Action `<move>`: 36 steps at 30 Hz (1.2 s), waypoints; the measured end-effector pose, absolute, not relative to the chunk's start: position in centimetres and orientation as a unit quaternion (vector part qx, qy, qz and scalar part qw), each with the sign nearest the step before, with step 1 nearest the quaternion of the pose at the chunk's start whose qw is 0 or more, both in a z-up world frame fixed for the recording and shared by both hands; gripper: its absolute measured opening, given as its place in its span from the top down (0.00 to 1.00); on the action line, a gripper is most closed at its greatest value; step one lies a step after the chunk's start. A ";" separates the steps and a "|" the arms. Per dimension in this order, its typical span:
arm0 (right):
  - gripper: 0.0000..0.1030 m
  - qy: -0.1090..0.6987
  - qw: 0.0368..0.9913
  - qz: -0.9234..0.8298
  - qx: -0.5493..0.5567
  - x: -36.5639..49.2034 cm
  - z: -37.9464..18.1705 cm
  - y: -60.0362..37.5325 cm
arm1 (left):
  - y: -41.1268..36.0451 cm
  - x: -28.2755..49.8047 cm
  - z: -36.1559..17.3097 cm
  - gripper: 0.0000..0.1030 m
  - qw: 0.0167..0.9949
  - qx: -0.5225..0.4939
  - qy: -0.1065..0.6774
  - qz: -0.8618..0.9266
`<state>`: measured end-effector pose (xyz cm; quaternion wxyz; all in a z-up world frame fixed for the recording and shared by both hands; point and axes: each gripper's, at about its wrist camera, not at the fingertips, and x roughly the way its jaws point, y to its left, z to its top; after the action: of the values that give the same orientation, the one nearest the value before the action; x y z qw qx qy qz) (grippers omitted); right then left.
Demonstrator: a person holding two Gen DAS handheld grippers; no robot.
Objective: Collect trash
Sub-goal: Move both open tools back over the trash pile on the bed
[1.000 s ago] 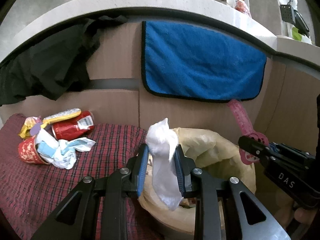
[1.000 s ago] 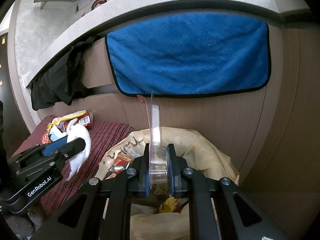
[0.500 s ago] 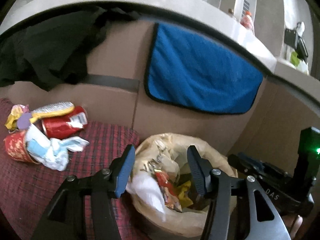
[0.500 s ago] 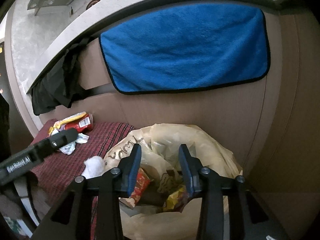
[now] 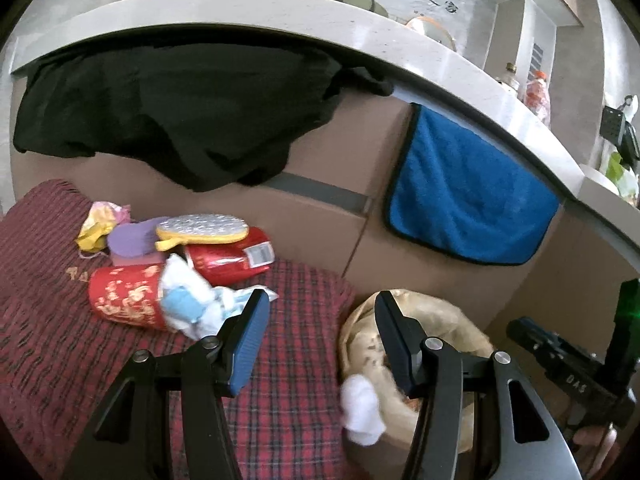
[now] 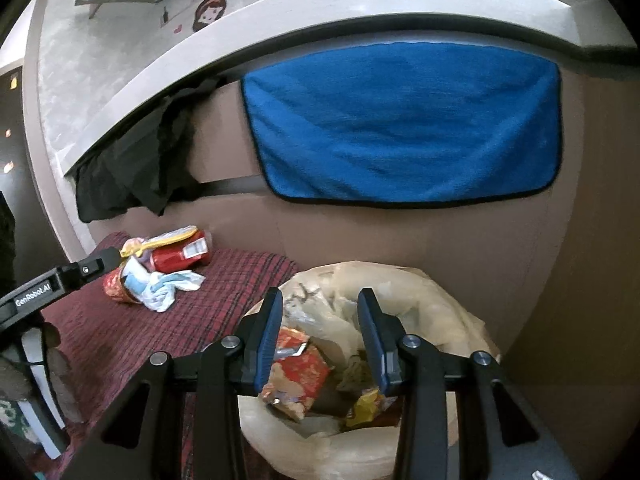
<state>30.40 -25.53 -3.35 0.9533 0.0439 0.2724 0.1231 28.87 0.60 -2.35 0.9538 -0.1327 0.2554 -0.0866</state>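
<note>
A bin lined with a beige bag [image 6: 420, 288] stands beside a red plaid-covered seat [image 5: 280, 420]; it holds wrappers [image 6: 298, 376]. My right gripper [image 6: 320, 336] is open and empty right above the bin. My left gripper [image 5: 320, 340] is open and empty over the seat's right end. A white tissue [image 5: 360, 404] hangs on the bin's left rim [image 5: 352, 344]. A trash pile lies on the seat at left: a red paper cup [image 5: 124, 298], a red can [image 5: 228, 256], crumpled white-blue tissue [image 5: 196, 304], a yellow-silver wrapper [image 5: 200, 230] and a yellow scrap [image 5: 96, 228].
A blue towel [image 6: 400, 128] and a black cloth [image 5: 172, 108] hang from the grey counter edge [image 5: 280, 12] over the brown panel wall behind. The right gripper's body [image 5: 572, 376] shows at the left wrist view's right edge.
Both grippers opened. The white tissue dropped from my left gripper onto the bin's rim, and the clear plastic piece left my right gripper. My left gripper swung left toward the trash pile.
</note>
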 end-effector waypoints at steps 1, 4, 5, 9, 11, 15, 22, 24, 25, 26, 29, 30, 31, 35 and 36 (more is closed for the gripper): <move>0.64 0.273 0.953 0.126 0.040 30.4 -3.3 -25.1 | 1.1 28.7 -2.4 0.46 0.953 -0.134 0.257 -0.086; 0.64 0.277 0.951 0.135 0.022 30.2 -3.4 -23.9 | 1.7 28.4 -2.7 0.46 0.952 -0.132 0.263 -0.090; 0.64 0.278 0.951 0.138 0.018 30.1 -3.5 -23.5 | 1.7 28.2 -2.9 0.46 0.951 -0.124 0.266 -0.095; 0.64 0.284 0.947 0.147 0.013 30.1 -4.0 -22.5 | 0.6 27.5 -4.0 0.46 0.946 -0.093 0.287 -0.122; 0.64 0.289 0.946 0.149 0.013 30.1 -4.2 -22.2 | 0.2 27.4 -4.7 0.46 0.942 -0.085 0.300 -0.128; 0.64 0.293 0.944 0.153 0.011 29.7 -4.3 -22.0 | 1.6 27.3 -5.0 0.46 0.942 -0.089 0.302 -0.112; 0.64 0.288 0.943 0.168 0.008 29.2 -3.6 -20.6 | 8.0 27.9 -4.4 0.45 0.949 -0.099 0.294 -0.057; 0.64 0.287 0.942 0.175 0.008 29.4 -3.4 -19.7 | 10.4 28.4 -4.4 0.45 0.948 -0.111 0.294 -0.042; 0.64 0.287 0.941 0.181 0.008 29.5 -3.3 -19.0 | 11.6 28.8 -4.4 0.45 0.946 -0.125 0.295 -0.041; 0.64 0.287 0.940 0.185 0.008 29.7 -3.3 -18.6 | 13.0 29.4 -4.5 0.45 0.942 -0.147 0.297 -0.044; 0.64 0.289 0.937 0.198 0.003 30.2 -3.3 -16.8 | 15.5 31.3 -5.4 0.44 0.930 -0.191 0.308 -0.061; 0.64 0.291 0.935 0.202 0.000 30.4 -3.4 -16.2 | 15.9 32.0 -5.7 0.44 0.927 -0.195 0.313 -0.062; 0.64 0.293 0.934 0.204 -0.001 30.6 -3.5 -15.7 | 16.0 32.6 -6.0 0.44 0.925 -0.197 0.319 -0.062; 0.64 0.308 0.928 0.210 -0.014 31.5 -4.2 -13.6 | 14.8 34.5 -6.3 0.44 0.923 -0.177 0.333 -0.073; 0.64 0.312 0.926 0.211 -0.015 31.8 -4.4 -13.2 | 14.0 34.7 -6.2 0.44 0.927 -0.160 0.331 -0.077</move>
<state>31.79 -13.17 -4.37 0.9263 -0.0147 0.3118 0.2110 34.67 14.03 -6.17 0.9267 -0.1603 0.3311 -0.0766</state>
